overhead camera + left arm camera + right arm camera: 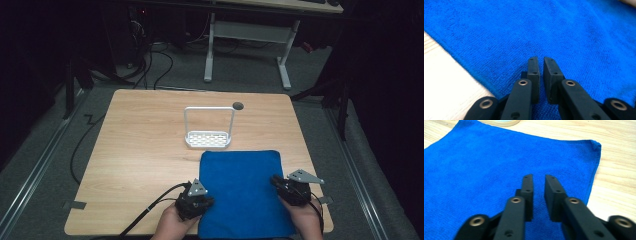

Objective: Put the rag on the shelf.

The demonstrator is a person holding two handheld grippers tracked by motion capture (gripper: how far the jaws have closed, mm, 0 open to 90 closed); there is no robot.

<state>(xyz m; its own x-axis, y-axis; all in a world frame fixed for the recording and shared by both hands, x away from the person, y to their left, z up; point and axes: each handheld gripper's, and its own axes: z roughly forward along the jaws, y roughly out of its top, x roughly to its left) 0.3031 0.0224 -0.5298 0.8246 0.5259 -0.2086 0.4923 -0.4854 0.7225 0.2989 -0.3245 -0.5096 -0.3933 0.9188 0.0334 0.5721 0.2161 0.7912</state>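
A blue towel [242, 192] lies flat on the wooden table [140, 150], near its front edge. My left gripper [209, 201] is over the towel's left edge, with a hand holding it. In the left gripper view the towel [574, 37] lies under the left gripper [541, 60], whose jaws stand almost together with nothing between them. My right gripper [276, 181] is at the towel's right edge. In the right gripper view the right gripper [539, 177] hovers over the towel [474, 170], a narrow gap between its jaws and nothing in them.
A white wire rack [208, 139] with a tall handle stands just behind the towel; its pale base rim [499, 122] shows in the right gripper view. A dark round hole [238, 105] is in the table behind the rack. Bare wood lies to the left.
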